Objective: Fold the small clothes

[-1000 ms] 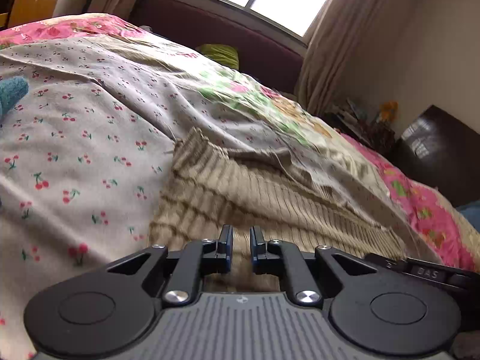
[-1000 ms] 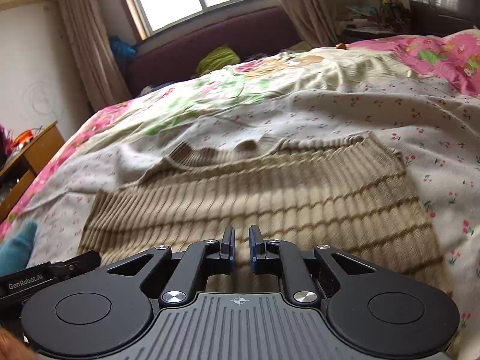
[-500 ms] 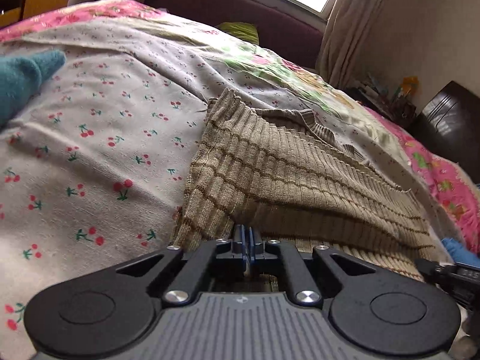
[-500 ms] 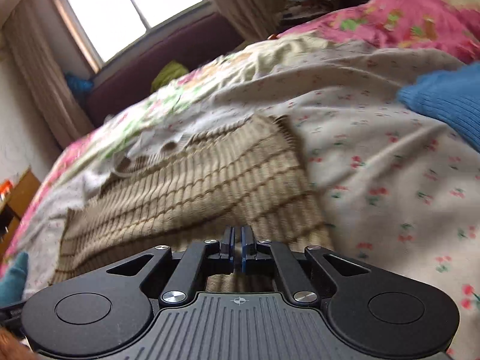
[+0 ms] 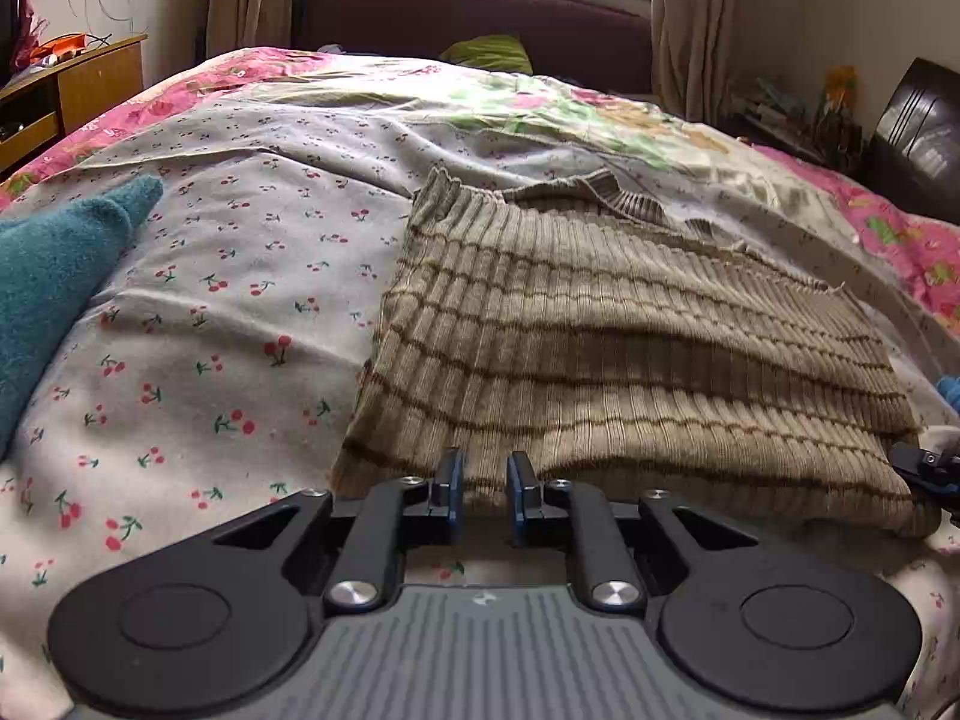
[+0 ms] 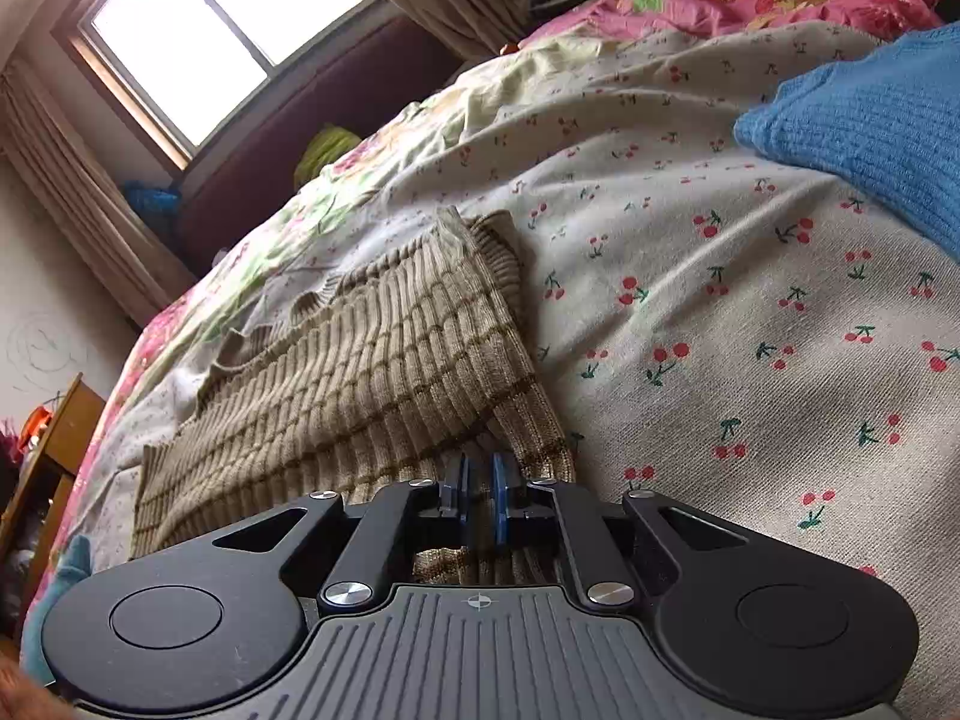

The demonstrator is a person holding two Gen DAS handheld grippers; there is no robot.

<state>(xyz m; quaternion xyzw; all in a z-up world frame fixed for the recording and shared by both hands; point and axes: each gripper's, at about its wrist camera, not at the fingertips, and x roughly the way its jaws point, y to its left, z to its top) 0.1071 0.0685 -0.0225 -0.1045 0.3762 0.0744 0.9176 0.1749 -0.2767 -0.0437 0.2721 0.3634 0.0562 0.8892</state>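
Note:
A beige ribbed sweater with thin brown stripes [image 5: 600, 348] lies on the cherry-print bed sheet [image 5: 210, 300], one layer folded over another. My left gripper [image 5: 483, 480] is at the sweater's near left edge. Its jaws are opening, with a clear gap and the knit edge just past the tips. In the right wrist view the sweater [image 6: 360, 372] runs away to the left. My right gripper [image 6: 480, 468] sits over its near right corner, jaws opening by a narrow gap, knit beneath them. The right gripper's tip [image 5: 927, 468] shows at the left wrist view's right edge.
A teal garment [image 5: 54, 276] lies on the sheet to the left of the sweater. A blue knit [image 6: 870, 120] lies to its right. A wooden cabinet [image 5: 78, 84] stands beside the bed on the left, and a dark headboard and a window are behind.
Half a second ago both grippers were closed at the sweater's near edge; now both have parted. The left view has swung round to face the sweater squarely, and the right view has rolled.

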